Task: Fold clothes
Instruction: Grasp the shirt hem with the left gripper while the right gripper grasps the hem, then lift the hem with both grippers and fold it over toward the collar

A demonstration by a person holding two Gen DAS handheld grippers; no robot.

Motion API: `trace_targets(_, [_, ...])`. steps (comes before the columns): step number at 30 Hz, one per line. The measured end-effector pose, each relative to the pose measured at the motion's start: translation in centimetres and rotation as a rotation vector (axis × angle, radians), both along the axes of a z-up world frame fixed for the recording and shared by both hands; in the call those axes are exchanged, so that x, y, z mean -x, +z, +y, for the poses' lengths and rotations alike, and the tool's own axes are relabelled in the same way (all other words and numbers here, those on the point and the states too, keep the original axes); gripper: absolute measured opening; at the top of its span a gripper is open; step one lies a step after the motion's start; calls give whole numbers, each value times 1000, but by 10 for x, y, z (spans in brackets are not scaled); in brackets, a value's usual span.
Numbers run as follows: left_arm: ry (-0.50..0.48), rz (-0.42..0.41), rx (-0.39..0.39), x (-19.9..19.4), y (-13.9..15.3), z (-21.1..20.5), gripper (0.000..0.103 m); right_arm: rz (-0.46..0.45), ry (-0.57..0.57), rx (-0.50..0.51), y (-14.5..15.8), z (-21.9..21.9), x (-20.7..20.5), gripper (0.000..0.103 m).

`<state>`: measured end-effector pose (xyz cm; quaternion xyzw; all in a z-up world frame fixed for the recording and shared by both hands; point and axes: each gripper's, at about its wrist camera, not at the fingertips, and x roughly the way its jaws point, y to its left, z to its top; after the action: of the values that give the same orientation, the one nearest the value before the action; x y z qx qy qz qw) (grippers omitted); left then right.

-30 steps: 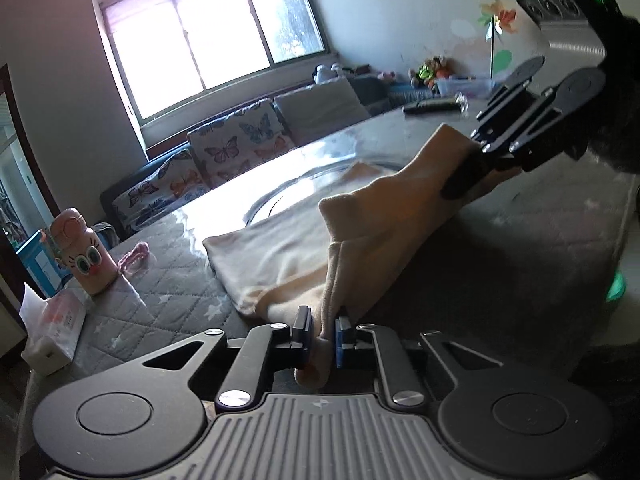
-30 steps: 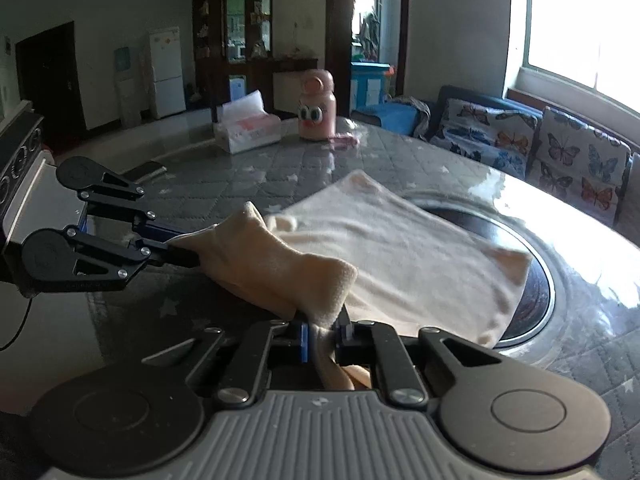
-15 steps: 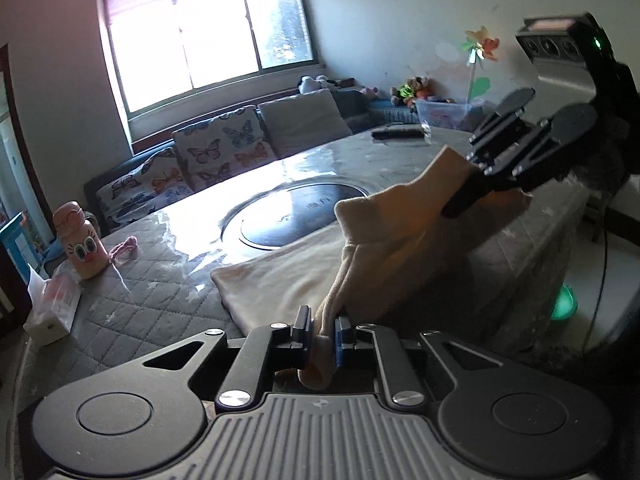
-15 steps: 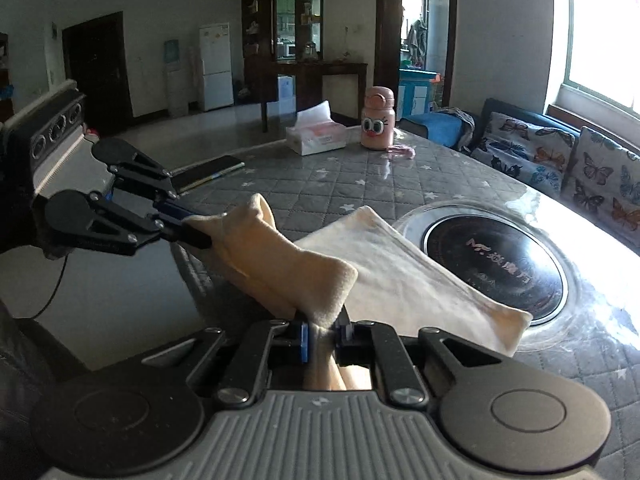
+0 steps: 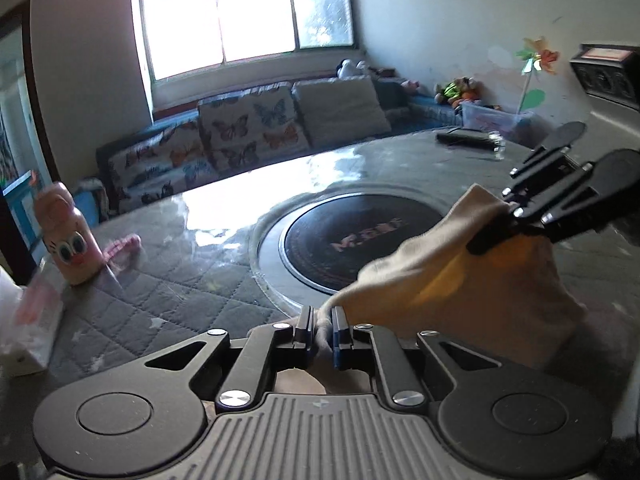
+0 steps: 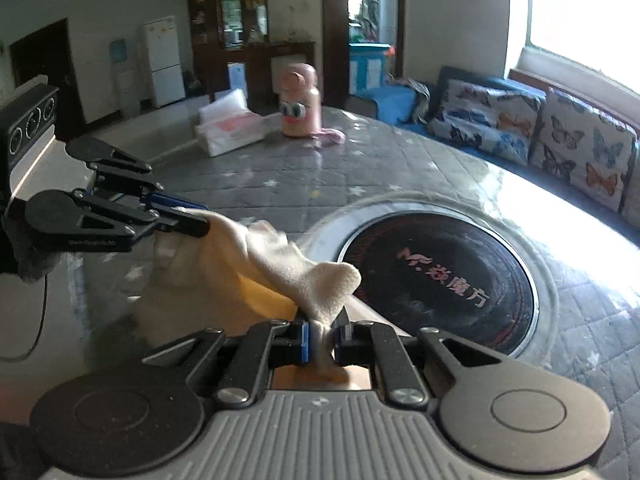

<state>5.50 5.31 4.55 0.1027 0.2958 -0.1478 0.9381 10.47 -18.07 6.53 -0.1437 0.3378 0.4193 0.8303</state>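
Note:
A cream garment [image 5: 460,280] hangs bunched between both grippers, above the near edge of the grey quilted table [image 5: 180,280]. My left gripper [image 5: 322,316] pinches one corner of it, and its jaws are closing tighter on the cloth. Up at the right of the left wrist view, my right gripper [image 5: 492,228] is shut on the other corner. In the right wrist view, the right gripper [image 6: 322,326] clamps a fold of the garment [image 6: 280,264]. The left gripper [image 6: 196,220] holds the far end at the left. The garment's lower part drops out of sight behind the grippers.
A round black hotplate [image 5: 360,236] is set into the table's middle. A pink cartoon bottle [image 5: 70,240] and a tissue pack [image 5: 28,320] stand at the left end, and a dark remote [image 5: 466,138] lies at the far right. A butterfly-cushion sofa [image 5: 248,136] lies beyond.
Both grippers have pulled back and up with the garment. It has slid off the table's middle, the black hotplate now lies bare, and the cloth hangs bunched between them.

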Motion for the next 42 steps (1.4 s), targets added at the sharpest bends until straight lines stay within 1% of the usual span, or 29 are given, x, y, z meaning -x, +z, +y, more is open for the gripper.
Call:
trace_targets(5, [65,73,22,-44,-28,5,9,50,-85,-5,-37,8,-36,10])
trace_targets(6, [74,79,11,-50,-34,4,9,64,-101,-6,-45,9,-40,12])
trace_targets(7, [84,88,2,-53,-38,3,9,74,-117,-8,-51,9,-44,18])
trace_targets(8, [90,96,1,-54,-41,4,9,84,-136,-10,-58,9,-47,20])
trace_targets(9, [95,95,4,-54,-42,5,9,91,-153,-12,-62,7,-49,26])
trace_targets(10, [100,95,6,-55,-43,6,12,95,-169,-14,-65,6,-51,32])
trace_targets(12, [116,95,14,-55,-41,11,12,101,-209,-29,-66,-1,-53,34])
trace_targets(13, [124,94,18,-55,-40,13,12,98,-227,-35,-64,-5,-53,34])
trace_targets(15, [137,87,33,-52,-33,15,12,62,-250,-42,-58,-9,-49,34])
trace_targets(17, [117,66,66,-46,-24,13,12,39,-250,-57,-52,-10,-44,34])
trace_targets(20, [47,49,94,-34,-13,0,12,23,-235,-86,-43,-9,-34,33])
trace_targets(21, [14,52,100,-32,-11,-7,13,31,-225,-91,-43,-7,-32,31])
trace_targets(22, [-10,59,105,-33,-12,-12,13,46,-211,-93,-44,-5,-31,28])
trace_targets(25, [-55,93,102,-38,-20,-27,13,89,-189,-69,-56,6,-32,25])
trace_targets(28, [-39,121,79,-52,-30,-33,12,105,-203,-50,-65,8,-37,24])
trace_targets(29, [-26,133,80,-57,-34,-31,12,107,-207,-55,-66,7,-39,24])
trace_targets(31, [1,165,88,-66,-42,-29,11,109,-216,-63,-68,5,-42,20])
trace_targets(34, [2,158,85,-67,-43,-29,11,104,-228,-70,-64,0,-42,20])
trace_targets(36, [4,156,79,-67,-44,-30,11,85,-211,-68,-59,-4,-35,21])
trace_targets(39, [6,152,72,-67,-44,-31,11,72,-185,-35,-58,-8,-24,20])
trace_targets(40, [7,151,69,-67,-44,-31,11,66,-192,-11,-61,-10,-21,20])
trace_targets(42, [8,148,64,-67,-45,-32,11,64,-222,-12,-61,-20,-20,20])
